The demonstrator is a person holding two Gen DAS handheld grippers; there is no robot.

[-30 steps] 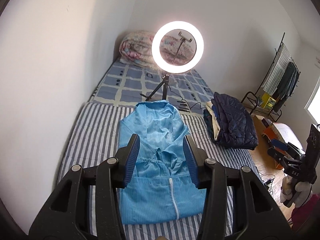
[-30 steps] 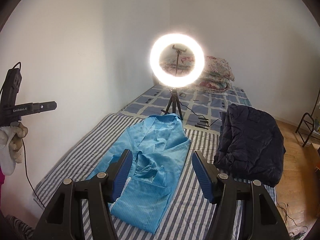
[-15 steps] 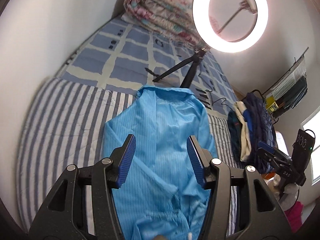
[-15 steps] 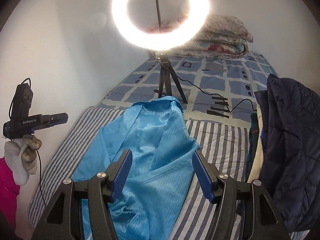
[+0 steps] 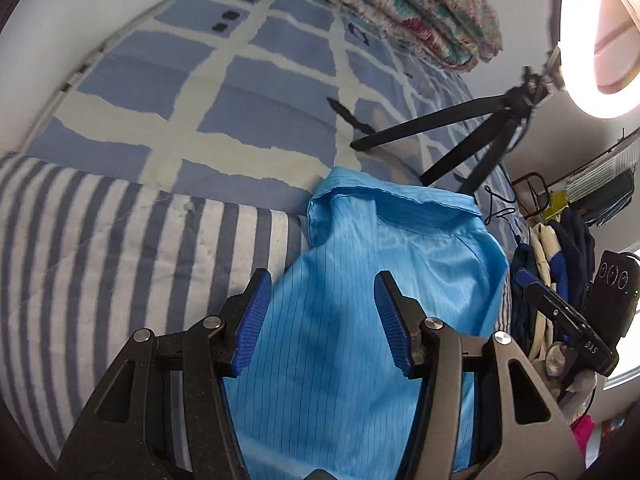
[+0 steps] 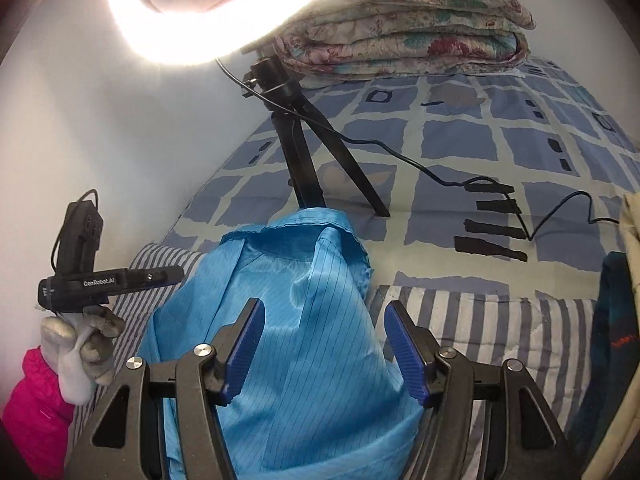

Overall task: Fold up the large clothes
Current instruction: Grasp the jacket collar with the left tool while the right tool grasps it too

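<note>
A large light-blue pinstriped garment (image 5: 360, 320) lies flat on the striped bed sheet (image 5: 120, 260), its far hem toward the tripod. It also shows in the right wrist view (image 6: 304, 320). My left gripper (image 5: 322, 316) is open and empty, hovering low over the garment's left part. My right gripper (image 6: 324, 344) is open and empty, over the garment's right part. Each gripper shows in the other's view, the right one (image 5: 560, 316) and the left one (image 6: 108, 280).
A ring light (image 6: 208, 12) on a black tripod (image 6: 304, 160) stands just beyond the garment, its cable (image 6: 440, 176) trailing over the checked blue sheet (image 5: 240, 80). A folded floral quilt (image 6: 400, 36) lies at the bed's head. Stacked folded clothes (image 5: 560, 248) lie at the right.
Both grippers have moved forward and down toward the garment's far end, so the garment and tripod loom larger. Both stayed open and empty.
</note>
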